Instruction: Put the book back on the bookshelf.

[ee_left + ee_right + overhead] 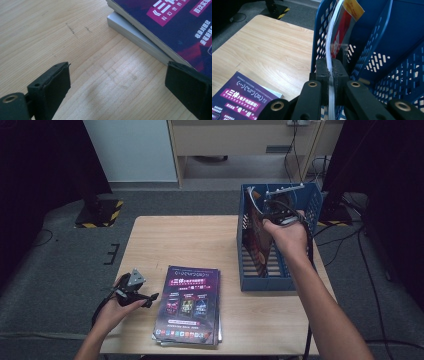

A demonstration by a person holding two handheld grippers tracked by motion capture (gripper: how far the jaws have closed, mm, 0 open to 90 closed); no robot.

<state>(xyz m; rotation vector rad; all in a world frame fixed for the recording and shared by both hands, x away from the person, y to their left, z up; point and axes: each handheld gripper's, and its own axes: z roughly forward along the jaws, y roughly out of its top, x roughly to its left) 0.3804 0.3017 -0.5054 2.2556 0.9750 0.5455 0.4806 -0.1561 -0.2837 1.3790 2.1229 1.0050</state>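
Jaws of right gripper [331,75] clamp a booklet [333,37] upright in the blue rack [305,205]: filing step, release next. Left gripper [117,82] open beside stack [190,305] on desk [175,240].

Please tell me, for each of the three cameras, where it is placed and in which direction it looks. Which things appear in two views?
High view: above the person's side, looking forward and down on the table; both forearms enter from below.
Left gripper view: rides the left gripper, looking along its open jaws at bare wood beside the magazine stack.
Right gripper view: rides the right gripper, jaws shut on a magazine in the blue rack.
Shared: the stack and the table.
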